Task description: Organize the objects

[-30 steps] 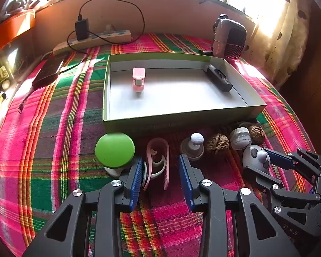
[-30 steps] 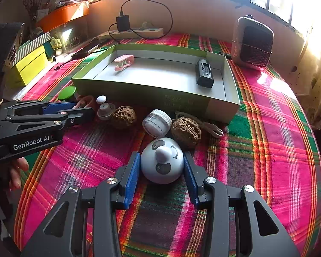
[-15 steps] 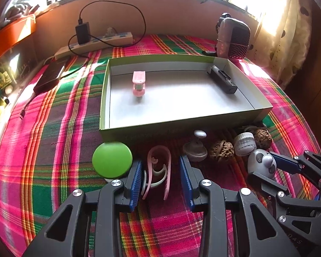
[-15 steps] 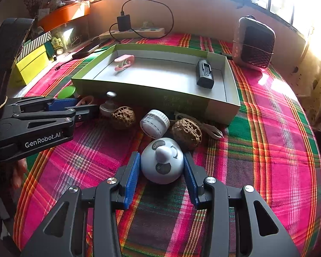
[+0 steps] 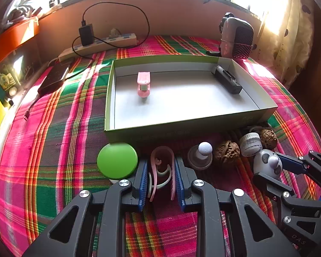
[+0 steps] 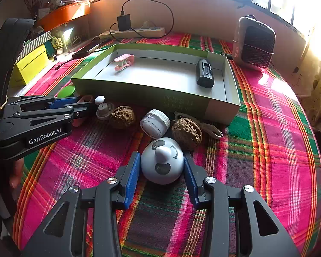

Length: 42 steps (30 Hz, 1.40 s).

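On the plaid cloth, my left gripper [image 5: 161,167] has a pink curved clip [image 5: 162,151] between its blue pads. Its jaws are closing and both pads touch the clip's sides. My right gripper [image 6: 161,158] is shut on a grey dome toy with a panda face [image 6: 162,171], which rests on the cloth. The open green box [image 5: 182,126] lies just beyond both grippers. It holds a pink clip [image 5: 143,83] and a black block [image 5: 226,79]. The left wrist view also has the right gripper [image 5: 267,169] with the toy at the right edge.
A green round lid [image 5: 117,160], a white-ball knob [image 5: 201,156], two walnuts [image 5: 226,151] [image 5: 267,136] and a small white jar [image 5: 250,143] line the box's front wall. Behind the box are a power strip [image 5: 100,45], a phone [image 5: 53,78] and a mesh-faced device [image 5: 237,38].
The left jaws have come together onto the pink curved clip. The white-ball knob tipped over and stands upright again. The right gripper and its toy have not moved.
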Each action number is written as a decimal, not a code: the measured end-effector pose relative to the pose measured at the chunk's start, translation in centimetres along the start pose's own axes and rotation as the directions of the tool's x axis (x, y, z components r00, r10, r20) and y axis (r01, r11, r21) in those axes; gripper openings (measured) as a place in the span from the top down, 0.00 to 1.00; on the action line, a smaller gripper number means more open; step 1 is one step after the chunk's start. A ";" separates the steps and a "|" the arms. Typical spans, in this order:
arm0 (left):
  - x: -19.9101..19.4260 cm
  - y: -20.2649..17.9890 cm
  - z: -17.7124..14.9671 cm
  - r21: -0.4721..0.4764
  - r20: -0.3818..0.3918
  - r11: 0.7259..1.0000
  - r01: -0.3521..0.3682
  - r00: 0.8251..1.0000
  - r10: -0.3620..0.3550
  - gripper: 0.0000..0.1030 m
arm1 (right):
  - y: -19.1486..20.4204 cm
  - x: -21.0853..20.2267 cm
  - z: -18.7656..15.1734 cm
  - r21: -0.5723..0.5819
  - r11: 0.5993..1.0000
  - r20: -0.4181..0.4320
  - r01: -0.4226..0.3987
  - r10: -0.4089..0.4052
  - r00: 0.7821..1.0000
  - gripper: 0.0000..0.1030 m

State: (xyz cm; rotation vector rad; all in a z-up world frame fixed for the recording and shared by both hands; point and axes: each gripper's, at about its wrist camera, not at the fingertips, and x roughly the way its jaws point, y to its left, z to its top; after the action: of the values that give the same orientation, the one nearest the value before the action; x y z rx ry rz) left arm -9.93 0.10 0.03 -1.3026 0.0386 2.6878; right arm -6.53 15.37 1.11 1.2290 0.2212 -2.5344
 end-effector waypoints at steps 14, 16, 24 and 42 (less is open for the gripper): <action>-0.1 0.1 0.0 -0.005 0.002 1.000 0.001 1.000 -0.001 0.80 | 0.0 0.0 0.0 -0.003 1.000 -0.003 0.003 -0.003 1.000 0.60; -0.1 0.2 0.0 -0.010 0.001 1.000 0.001 1.000 -0.001 0.80 | 0.1 0.0 0.0 -0.007 1.000 -0.002 0.005 -0.005 1.000 0.60; -1.3 0.2 0.0 -0.007 0.022 1.000 0.008 1.000 -0.008 0.80 | 0.1 -0.6 0.1 -0.005 1.000 0.014 0.005 -0.005 1.000 0.60; -4.1 0.2 1.2 -0.002 0.066 1.000 0.019 0.998 -0.019 0.80 | 0.3 -3.0 2.4 -0.017 1.000 0.072 -0.015 0.016 0.997 0.60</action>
State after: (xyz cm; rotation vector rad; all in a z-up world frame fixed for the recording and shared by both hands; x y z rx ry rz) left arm -8.38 -0.53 4.01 -1.2072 0.0148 2.7135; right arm -6.42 15.07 4.90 1.1265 0.2141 -2.5537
